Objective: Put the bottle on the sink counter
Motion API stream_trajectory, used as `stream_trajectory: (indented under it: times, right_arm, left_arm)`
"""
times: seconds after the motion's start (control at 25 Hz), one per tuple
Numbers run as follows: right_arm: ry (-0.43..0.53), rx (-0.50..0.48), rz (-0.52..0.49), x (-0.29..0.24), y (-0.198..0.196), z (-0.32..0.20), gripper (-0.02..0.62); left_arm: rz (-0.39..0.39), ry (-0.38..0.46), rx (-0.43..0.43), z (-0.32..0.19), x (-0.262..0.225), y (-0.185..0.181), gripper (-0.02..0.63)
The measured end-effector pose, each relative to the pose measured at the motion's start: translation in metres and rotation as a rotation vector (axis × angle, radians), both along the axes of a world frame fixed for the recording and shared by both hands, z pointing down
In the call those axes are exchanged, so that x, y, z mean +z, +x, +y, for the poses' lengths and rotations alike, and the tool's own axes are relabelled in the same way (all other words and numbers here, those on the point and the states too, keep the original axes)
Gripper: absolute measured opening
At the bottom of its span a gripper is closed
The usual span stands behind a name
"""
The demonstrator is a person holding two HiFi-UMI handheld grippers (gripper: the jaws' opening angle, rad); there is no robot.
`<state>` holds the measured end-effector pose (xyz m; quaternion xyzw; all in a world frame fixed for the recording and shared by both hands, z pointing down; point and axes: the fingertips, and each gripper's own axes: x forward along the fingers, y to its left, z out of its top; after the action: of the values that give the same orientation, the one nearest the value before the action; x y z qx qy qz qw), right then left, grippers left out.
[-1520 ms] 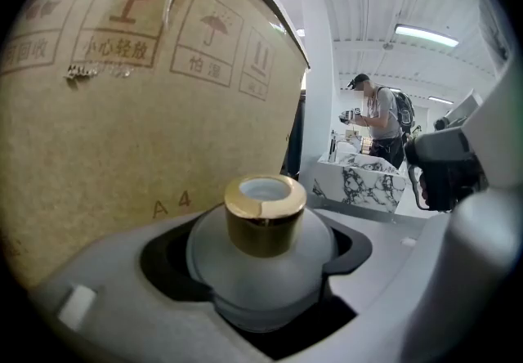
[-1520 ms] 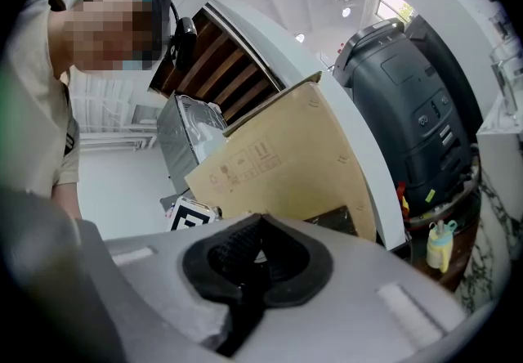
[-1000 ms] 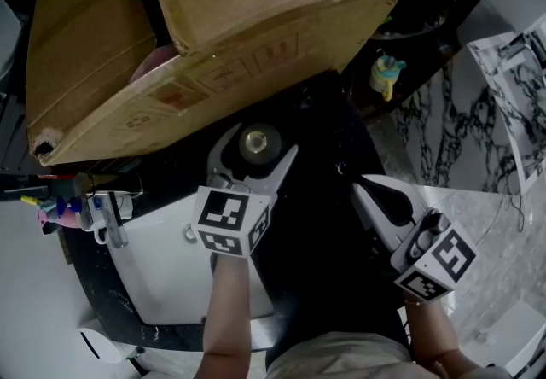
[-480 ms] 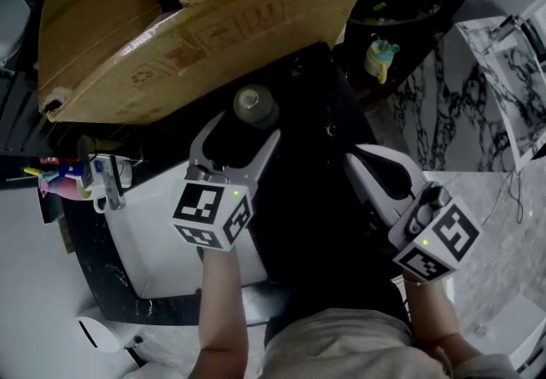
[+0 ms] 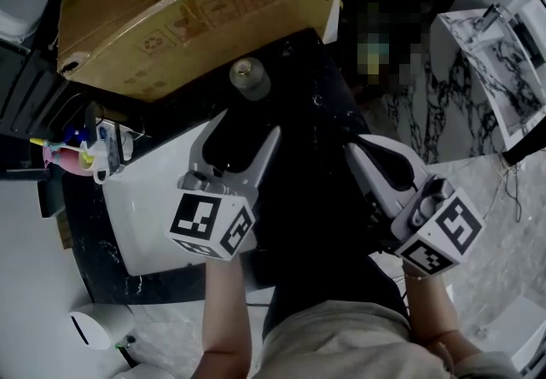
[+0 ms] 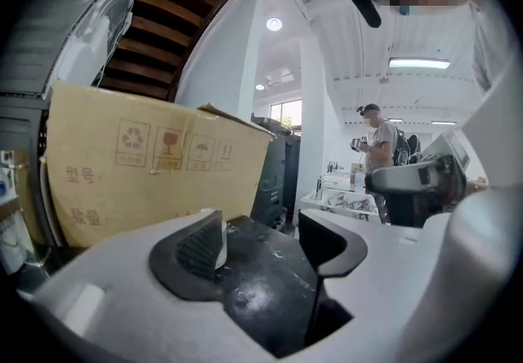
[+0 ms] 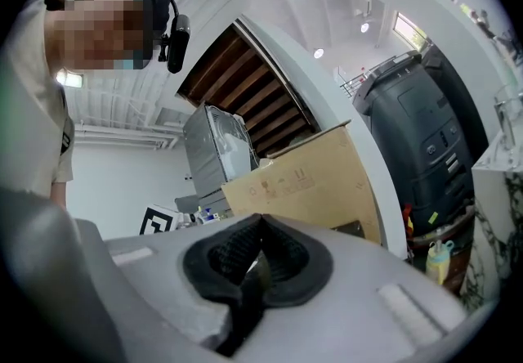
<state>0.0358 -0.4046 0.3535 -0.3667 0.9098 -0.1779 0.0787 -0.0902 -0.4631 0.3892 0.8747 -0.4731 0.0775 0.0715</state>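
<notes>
Standing upright on the one black sink counter [image 5: 300,125], one small pale round-capped bottle [image 5: 249,78] is resting free of both grippers. One large brown cardboard box [image 5: 171,19] is lying just behind it, and one white sink basin [image 5: 149,215] is sitting at the counter's left. Two handheld grippers are hovering over the counter. The left gripper [image 5: 243,130] is closing its widely spread jaws, with nothing between the pads and the bottle just beyond their tips. The right gripper [image 5: 354,147] is pressing its jaws together on nothing.
</notes>
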Motion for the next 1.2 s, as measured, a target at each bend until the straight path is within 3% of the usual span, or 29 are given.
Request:
stream_trajectory:
  times: [0.2, 0.4, 0.56, 0.76, 1.2]
  right_arm:
    - [0.040, -0.021, 0.014, -0.014, 0.001, 0.042, 0.003]
    - [0.089, -0.030, 0.046, -0.027, 0.000, 0.082, 0.003]
    - [0.130, -0.065, 0.043, -0.042, -0.007, 0.118, 0.003]
    - [0.188, -0.115, 0.063, -0.058, -0.019, 0.155, 0.003]
    - [0.243, -0.207, 0.132, -0.065, -0.048, 0.209, 0.003]
  left_arm:
    - [0.053, 0.109, 0.006, 0.054, -0.039, 0.007, 0.245]
    - [0.075, 0.224, 0.002, 0.111, -0.074, 0.010, 0.087]
    - [0.098, 0.268, -0.006, 0.155, -0.091, 0.010, 0.046]
    - [0.170, 0.265, -0.007, 0.201, -0.099, 0.005, 0.016]
    - [0.253, 0.227, -0.007, 0.266, -0.100, -0.001, 0.006]
